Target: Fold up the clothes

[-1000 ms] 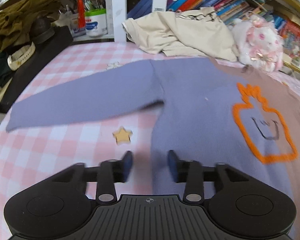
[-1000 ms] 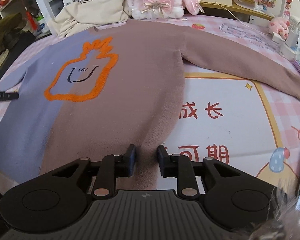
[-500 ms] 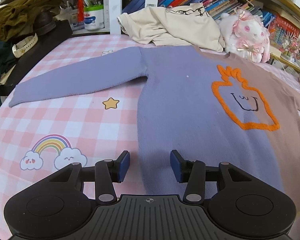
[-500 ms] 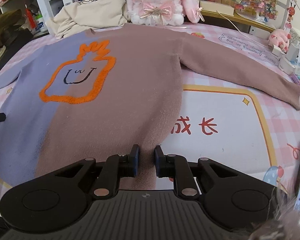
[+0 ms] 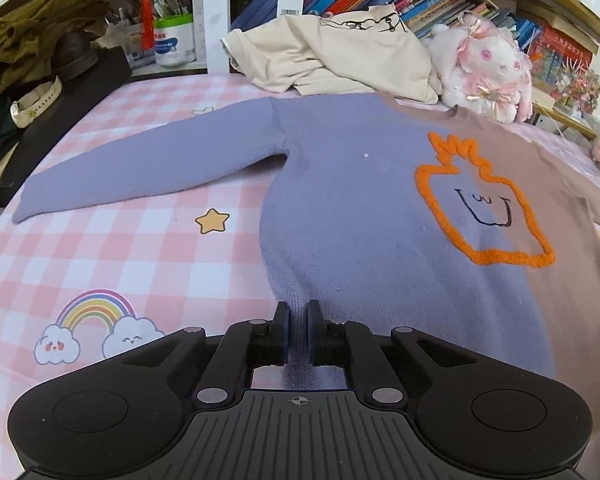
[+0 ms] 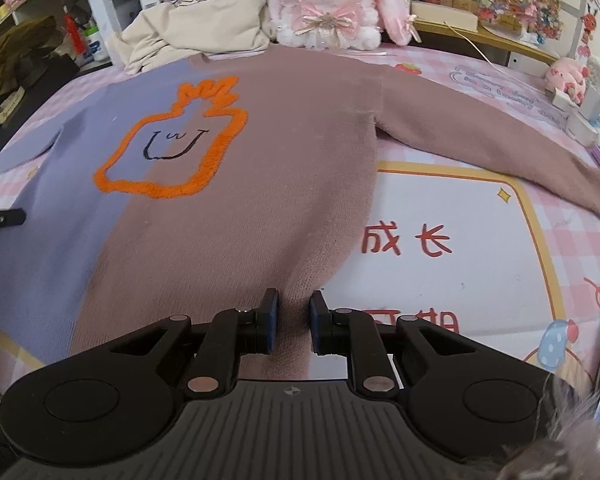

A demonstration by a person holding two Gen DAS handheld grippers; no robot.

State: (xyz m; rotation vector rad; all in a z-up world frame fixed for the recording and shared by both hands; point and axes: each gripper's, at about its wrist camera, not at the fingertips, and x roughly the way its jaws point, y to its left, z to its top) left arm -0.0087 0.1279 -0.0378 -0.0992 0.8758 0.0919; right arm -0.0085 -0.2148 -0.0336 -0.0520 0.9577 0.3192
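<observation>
Sweater (image 5: 364, 216) is laid flat on the pink checked bedspread (image 5: 100, 248), hem pinched by both the left gripper (image 5: 298, 328) and right gripper (image 6: 292, 320), probably so the bottom can be folded upward evenly.

Just right of the right gripper (image 6: 291, 322), the pink checked table cover (image 6: 480, 264) bears red characters "成长"; a lower row, partly hidden by the gripper, ends in "期". Book spines and tags are illegible.
</observation>
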